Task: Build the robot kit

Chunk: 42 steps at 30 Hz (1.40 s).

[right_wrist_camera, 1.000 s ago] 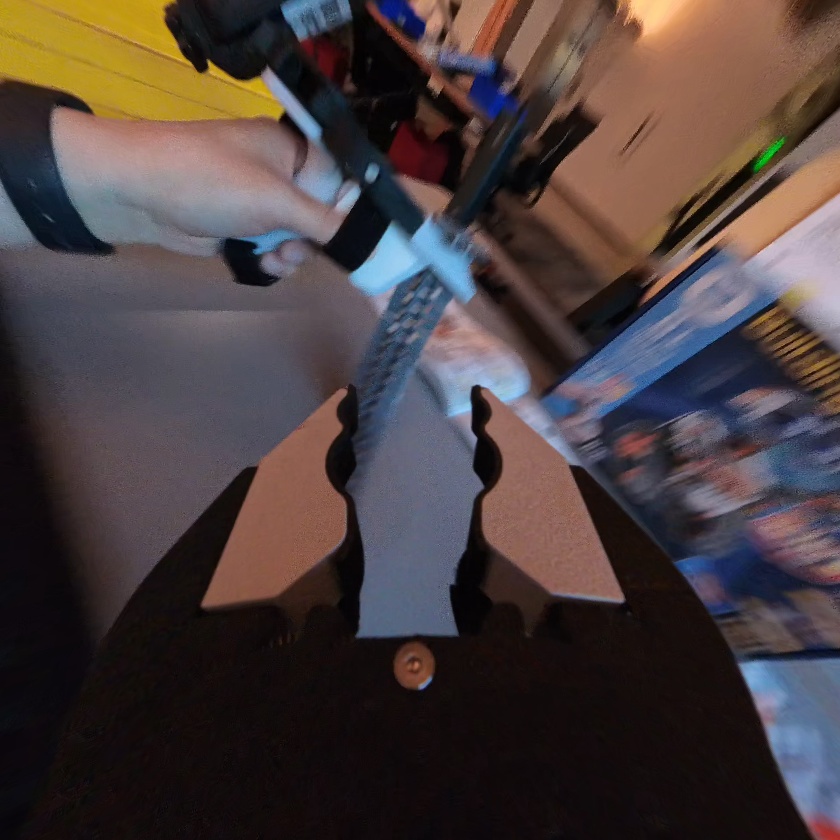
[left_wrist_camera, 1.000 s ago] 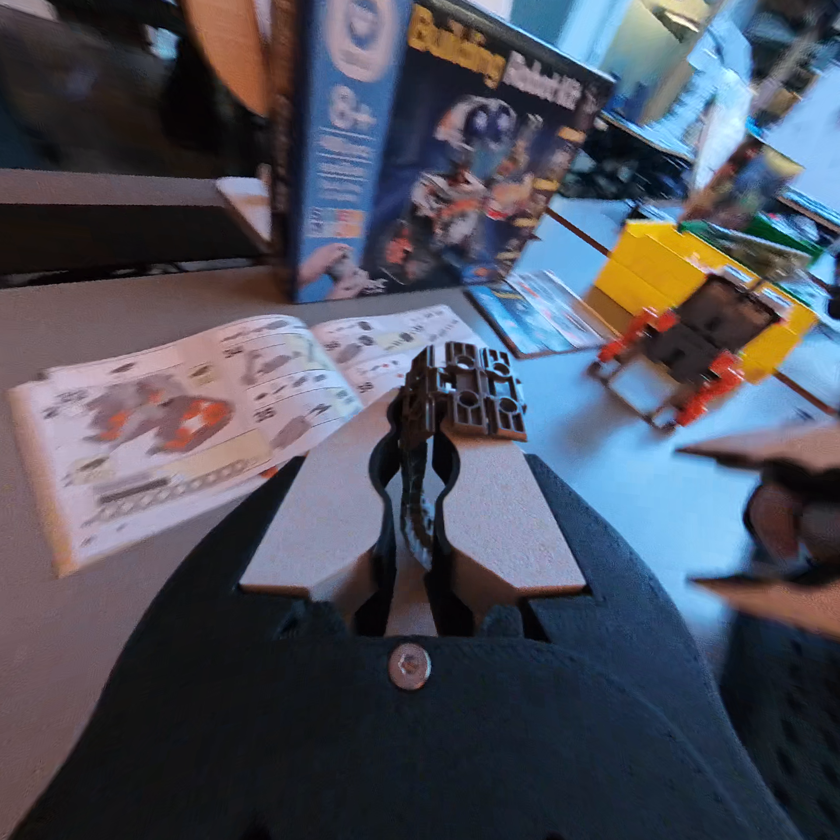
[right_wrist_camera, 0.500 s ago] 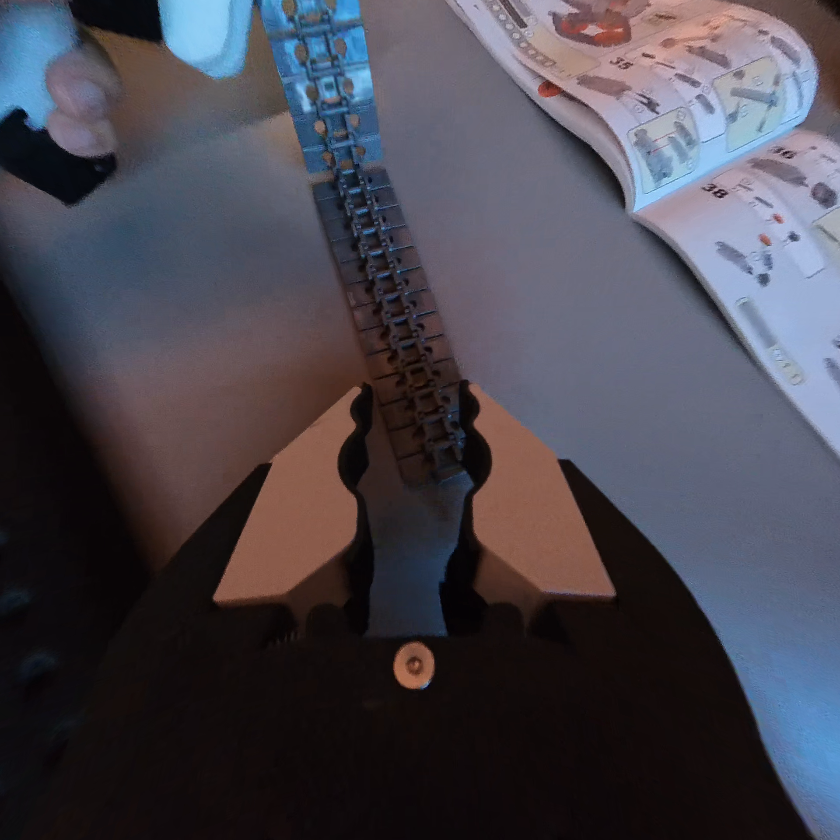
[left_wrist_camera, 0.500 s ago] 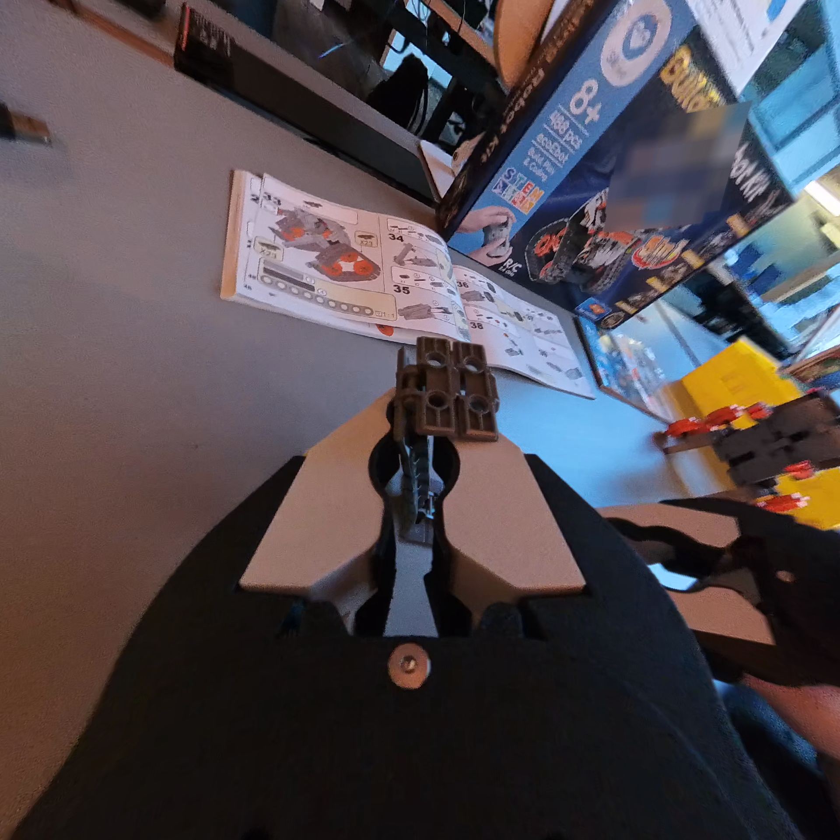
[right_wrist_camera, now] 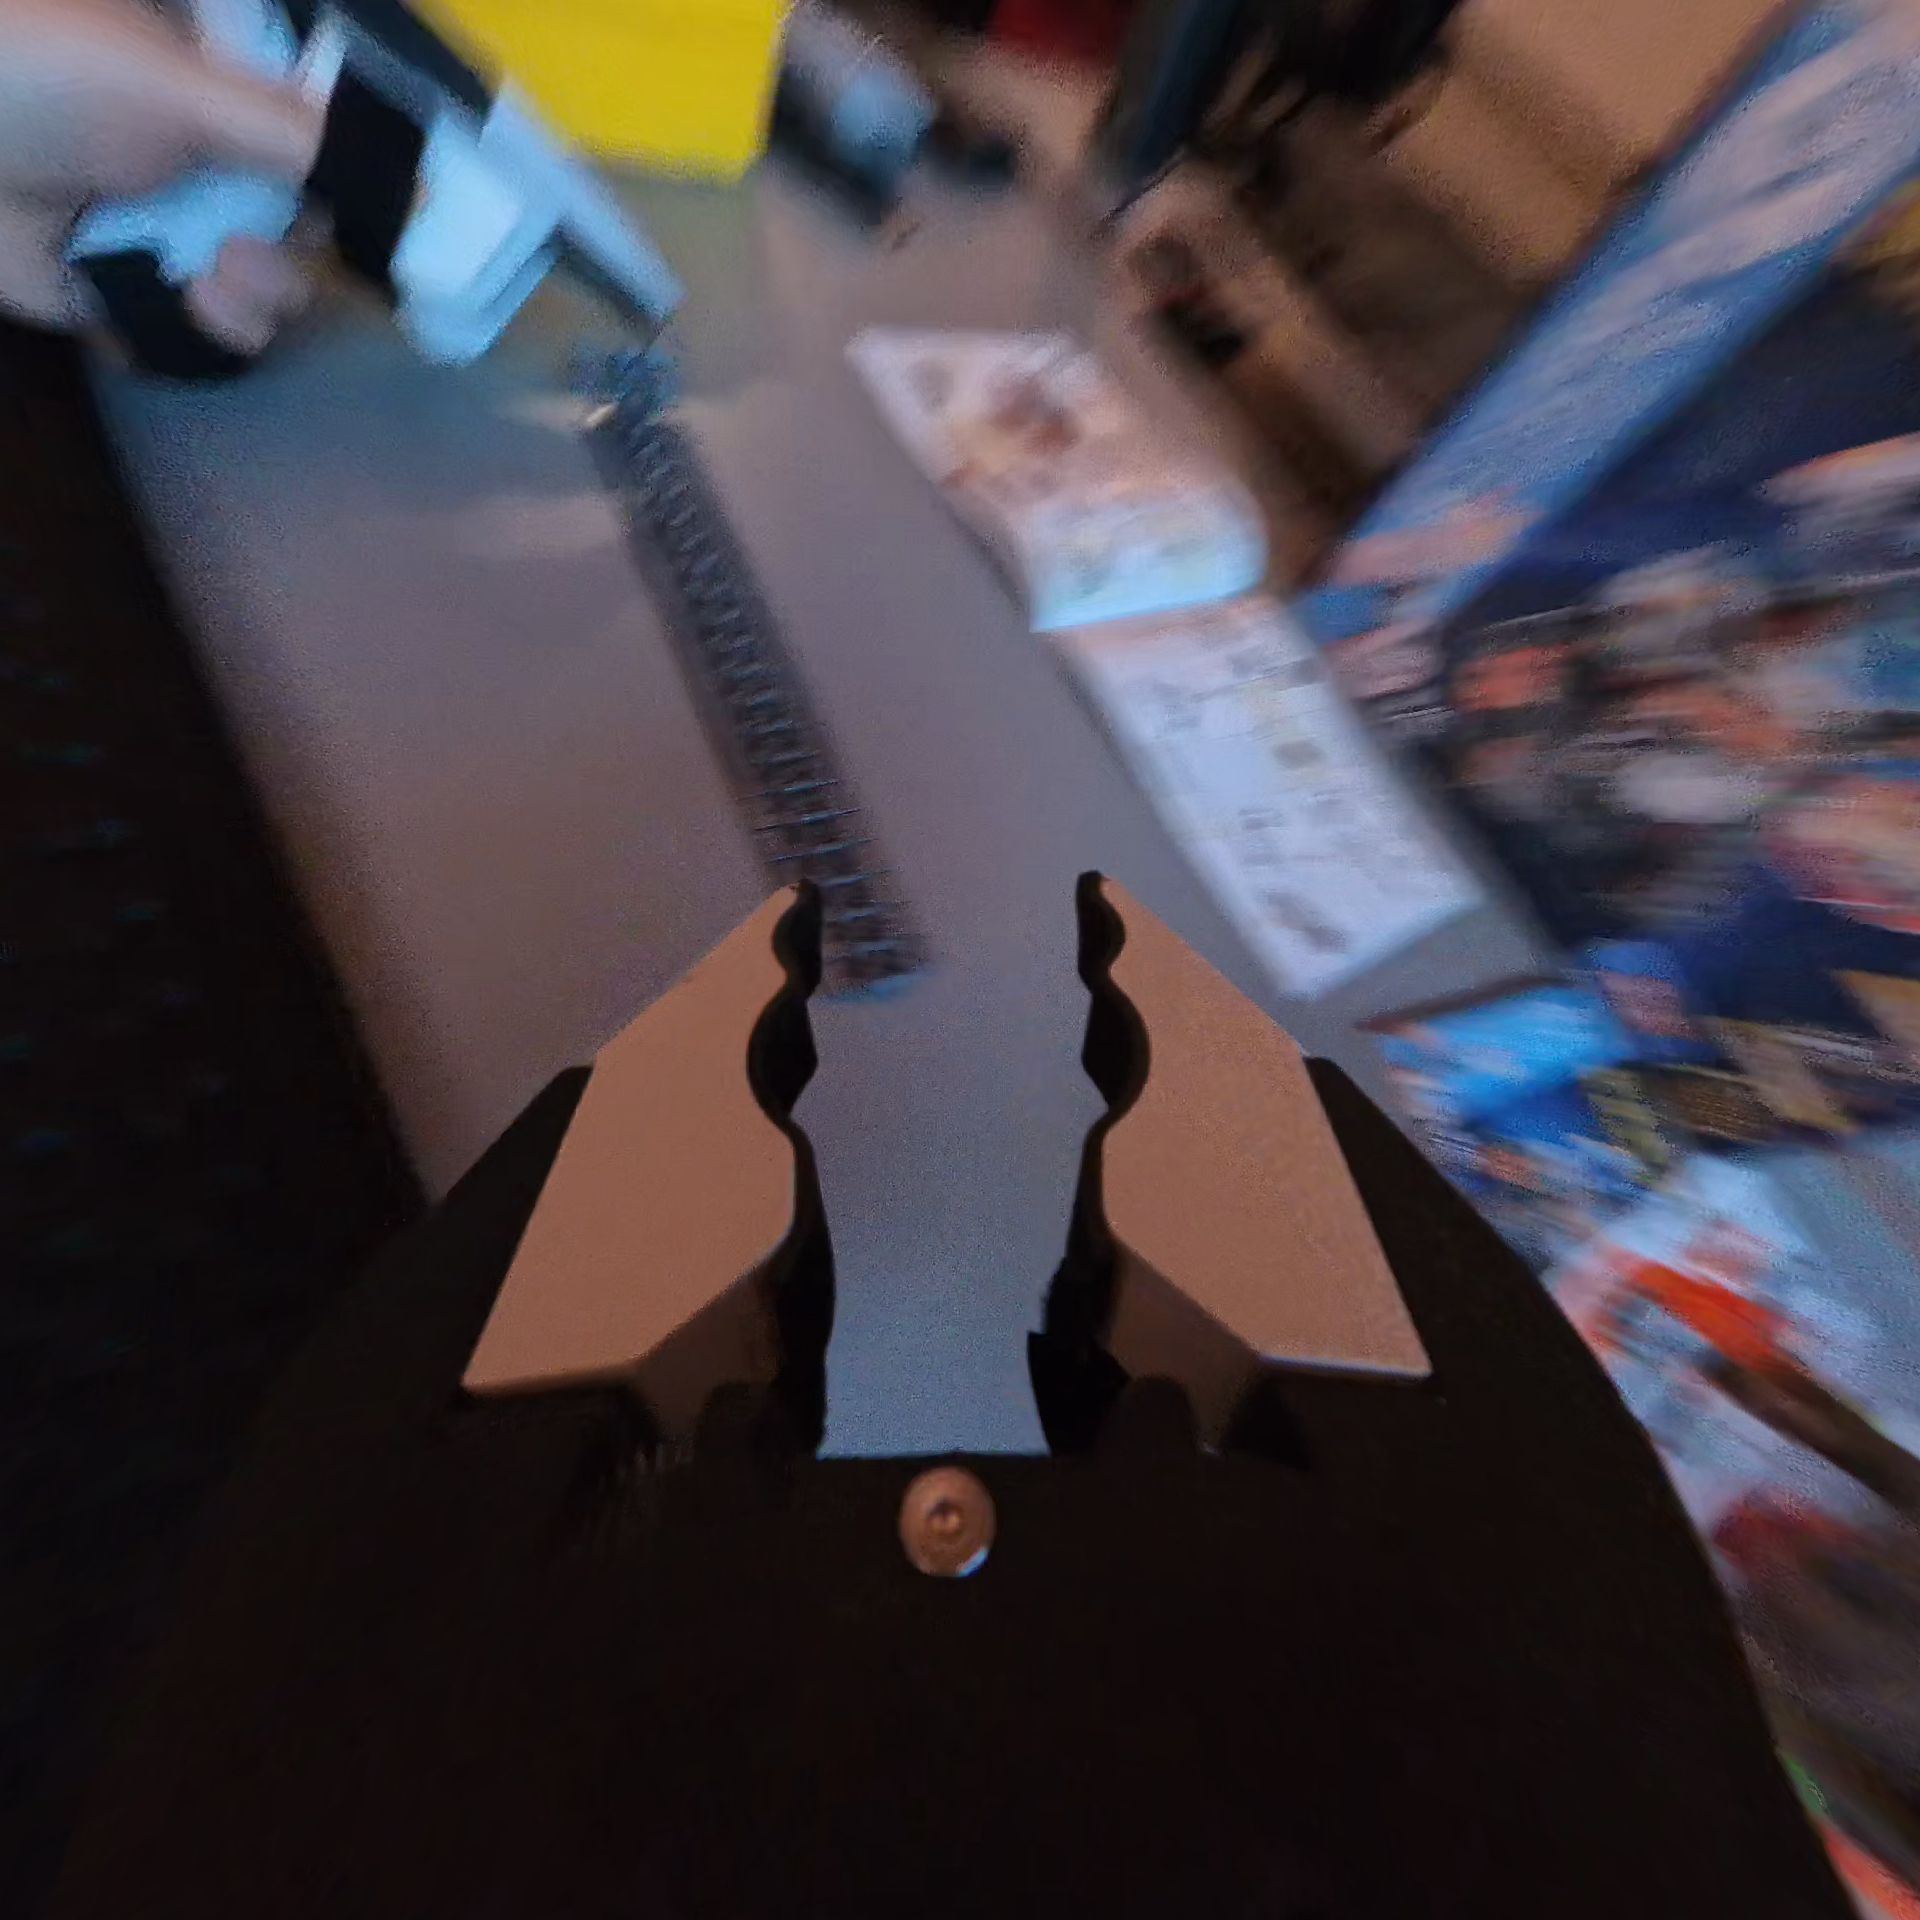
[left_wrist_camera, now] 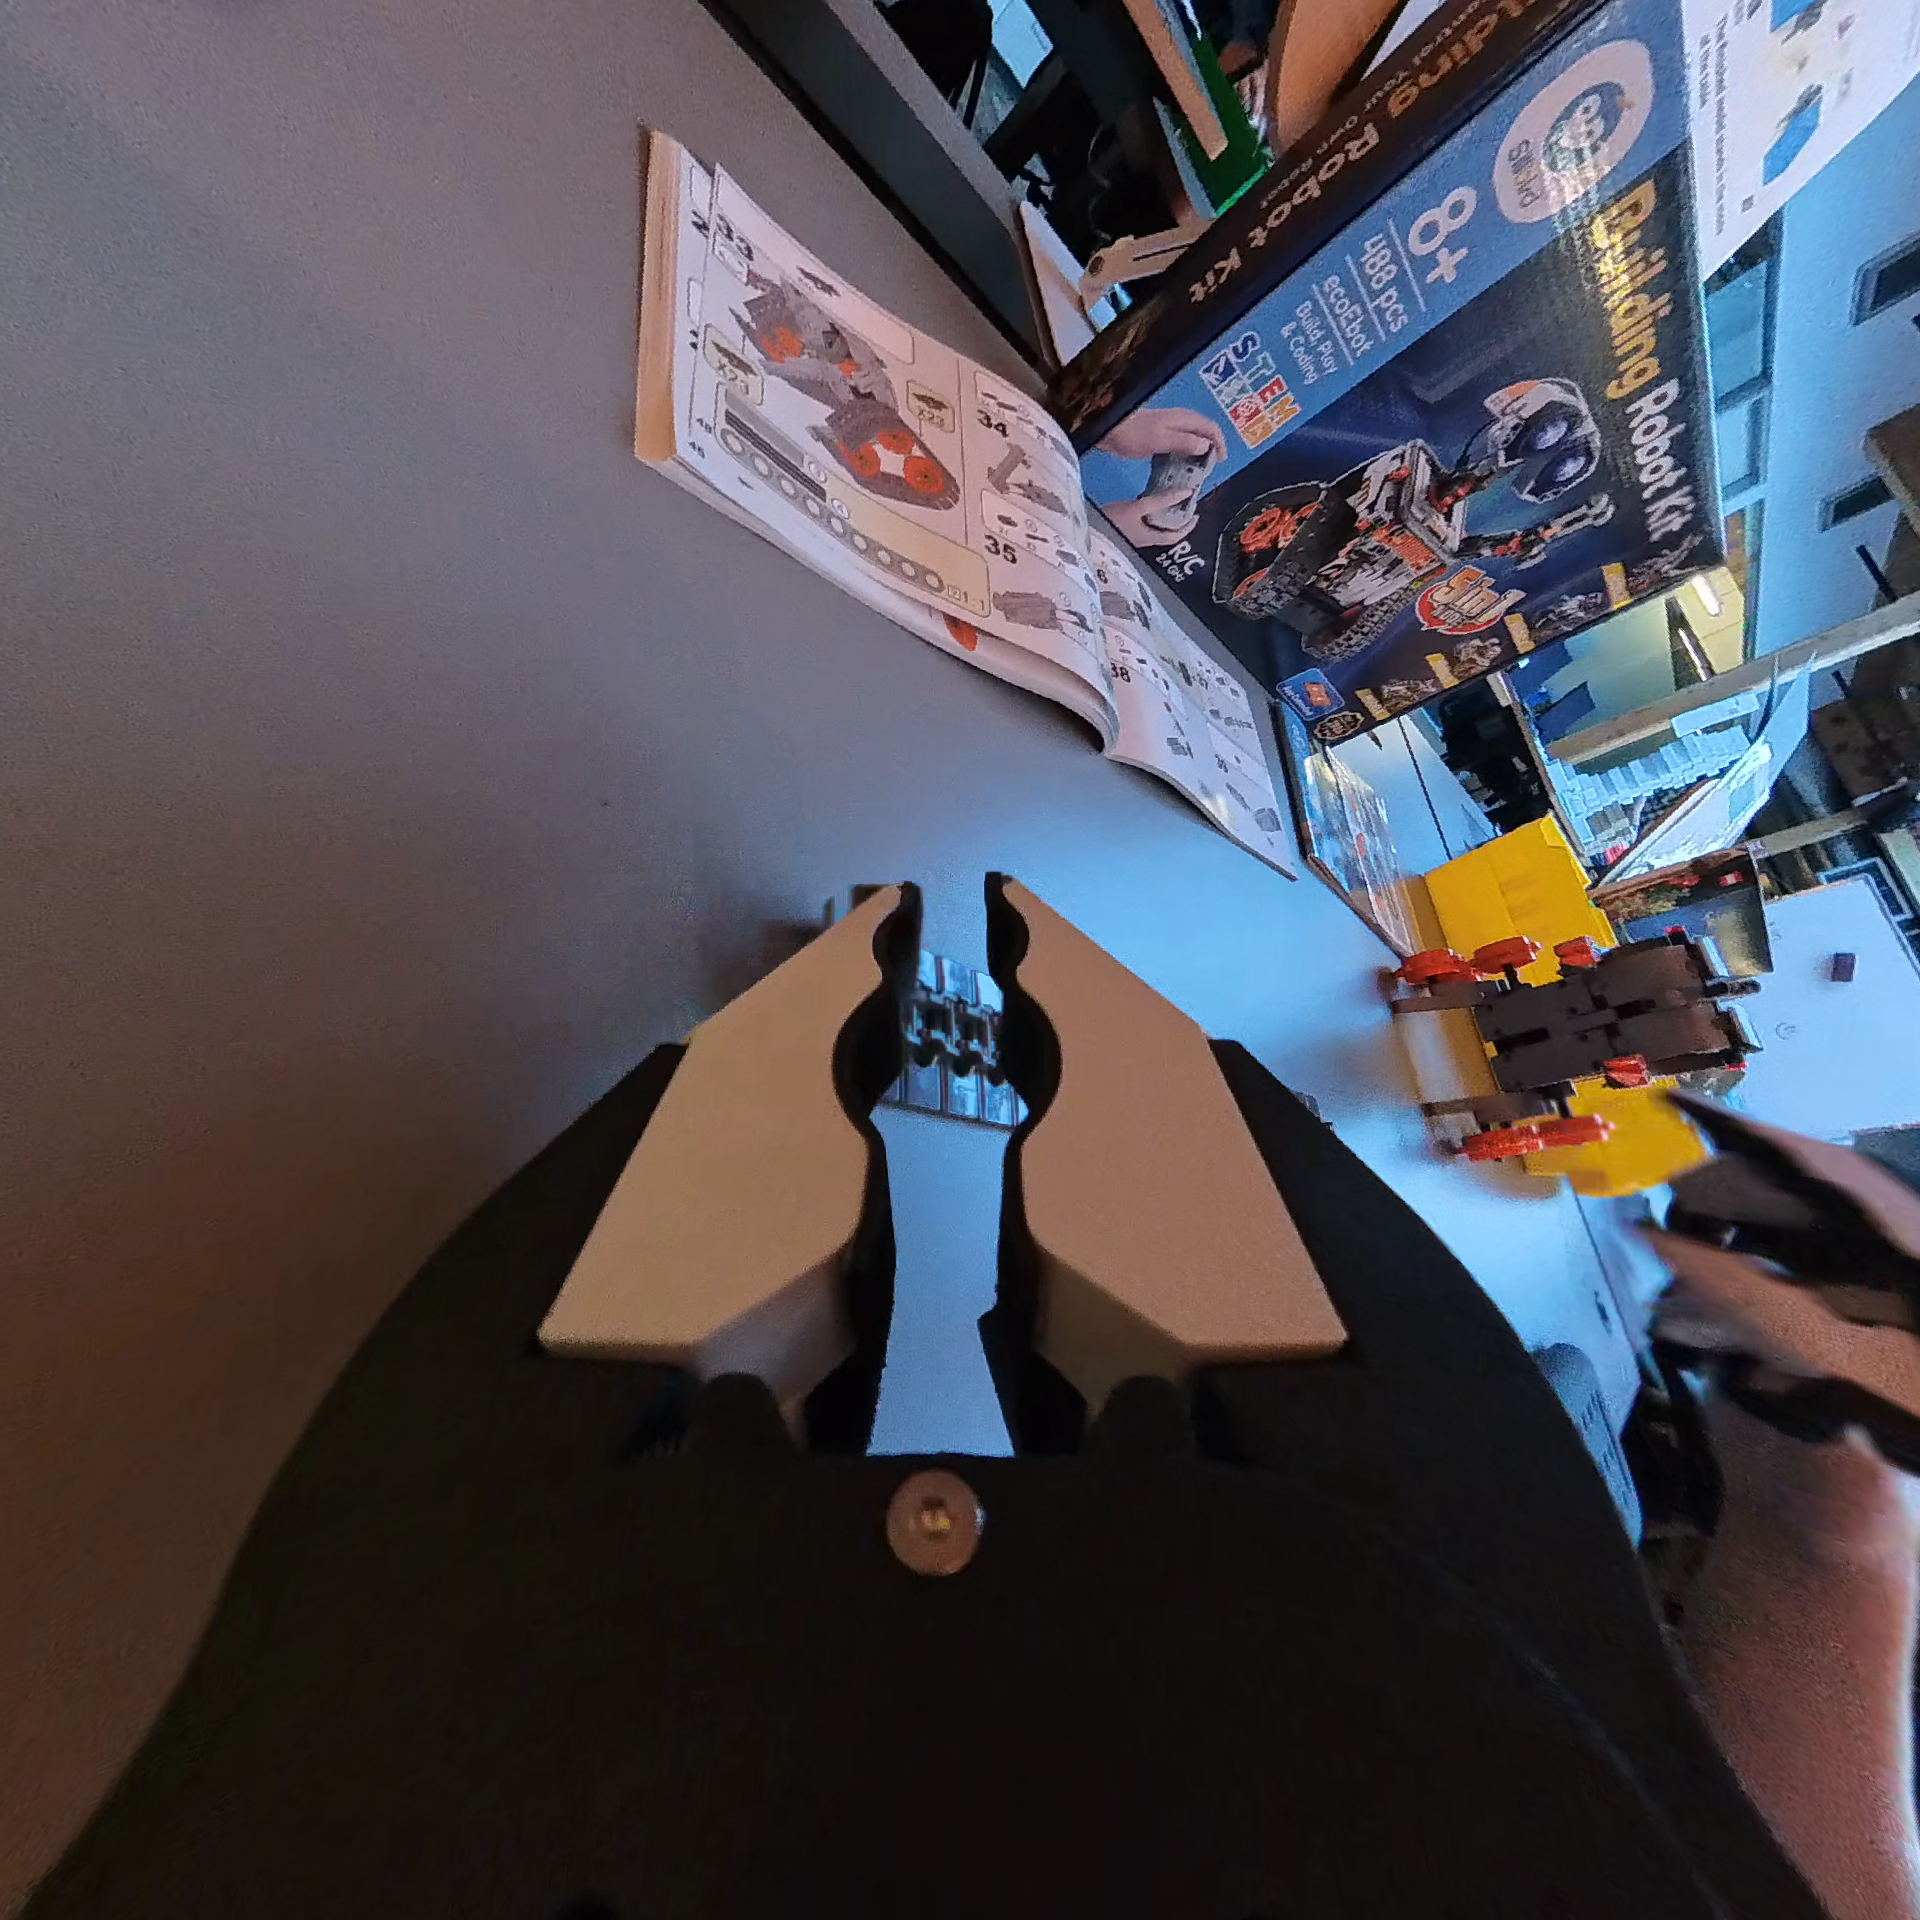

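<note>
**Grey track lay between two gaping grippers**

The left gripper [left_wrist_camera: 951, 894] hovered low over a matt grey table [left_wrist_camera: 312, 623], its tan, wedge-shaped fingers parted by only a narrow slit and clamped on nothing. Through the scalloped notch between them showed a short stretch of track [left_wrist_camera: 951, 1039], a strip of ribbed grey plastic links lying on the table under the tips, with one corner poking out at 10 o'clock of the left finger.

Only this sharp view showed the surroundings clearly. An open booklet [left_wrist_camera: 862, 457] of glossy white pages lay at 12 o'clock. A tall blue printed box [left_wrist_camera: 1455, 395] stood at 1 o'clock. At 3 o'clock a black model [left_wrist_camera: 1600, 1029] with orange wheels sat against a yellow bin [left_wrist_camera: 1507, 904].

The right wrist view, heavily blurred, alone showed the track's full length. It ran as a dark toothed ribbon from 11 o'clock down to the right gripper [right_wrist_camera: 945, 904], ending just beside the left fingertip. Those jaws stood wide apart and empty. Whether the strip's far end touched anything could not be told. A hand [right_wrist_camera: 104, 156] showed at 10 o'clock.
</note>
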Motion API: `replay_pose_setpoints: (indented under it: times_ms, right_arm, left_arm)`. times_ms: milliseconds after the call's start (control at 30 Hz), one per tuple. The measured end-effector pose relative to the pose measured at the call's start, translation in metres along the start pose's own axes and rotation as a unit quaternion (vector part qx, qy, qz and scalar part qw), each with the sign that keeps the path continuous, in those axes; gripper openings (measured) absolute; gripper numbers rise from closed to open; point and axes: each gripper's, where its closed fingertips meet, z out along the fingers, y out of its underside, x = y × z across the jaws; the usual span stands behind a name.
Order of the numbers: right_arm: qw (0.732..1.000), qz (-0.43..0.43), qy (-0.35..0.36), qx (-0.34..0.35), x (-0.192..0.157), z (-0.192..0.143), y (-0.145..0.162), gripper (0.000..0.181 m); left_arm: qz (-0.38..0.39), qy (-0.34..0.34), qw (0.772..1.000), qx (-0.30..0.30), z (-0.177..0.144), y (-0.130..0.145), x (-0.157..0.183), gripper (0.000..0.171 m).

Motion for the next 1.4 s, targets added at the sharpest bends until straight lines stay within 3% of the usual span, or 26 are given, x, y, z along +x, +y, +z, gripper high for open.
replay_pose_setpoints:
  times_ms: [67,133,200,267,300,433,633,833,1100,1233,1400]
  right_arm:
    - [0.986,0.005,0.151,0.071,0.055,-0.073,-0.013,0.059]
    - [0.944,0.004,0.306,0.126,0.109,-0.147,0.000,0.091]
    - [0.925,0.025,0.374,0.064,0.149,-0.172,0.051,0.107]
    - [0.927,0.079,0.363,-0.043,0.166,-0.157,0.109,0.116]
    - [0.931,0.084,0.349,-0.061,0.167,-0.146,0.120,0.117]
    - [0.925,0.039,0.369,-0.083,0.180,-0.121,0.126,0.094]
    - [0.931,0.046,0.344,-0.116,0.192,-0.087,0.146,0.097]
    - [0.918,0.078,0.370,-0.118,0.199,-0.088,0.147,0.082]
    - [0.895,0.224,0.383,-0.053,0.191,-0.079,0.130,0.081]
    - [0.890,0.263,0.372,-0.025,0.170,-0.058,0.109,0.080]
    - [0.907,0.252,0.338,-0.020,0.136,-0.012,0.070,0.080]
  left_arm:
    - [-0.003,0.001,1.000,-0.002,0.001,0.000,-0.001,0.010]
    - [0.000,0.005,1.000,-0.009,0.003,0.002,0.001,0.010]
    - [0.005,0.009,1.000,-0.018,0.006,0.005,0.004,0.009]
    - [0.013,0.008,1.000,-0.022,0.008,0.006,0.006,0.009]
    - [0.021,0.004,1.000,-0.022,0.008,0.006,0.006,0.009]
    - [0.053,-0.026,0.998,-0.004,0.002,0.000,0.001,0.010]
    - [0.120,-0.111,0.986,0.036,-0.016,-0.027,-0.023,0.009]
    - [0.108,-0.102,0.988,-0.053,0.003,-0.006,-0.032,0.011]
    - [0.133,-0.100,0.984,-0.067,0.003,0.004,-0.026,0.009]
    - [0.150,-0.110,0.980,-0.075,0.005,0.005,-0.027,0.009]
    - [0.167,-0.118,0.975,-0.083,0.007,0.008,-0.026,0.011]
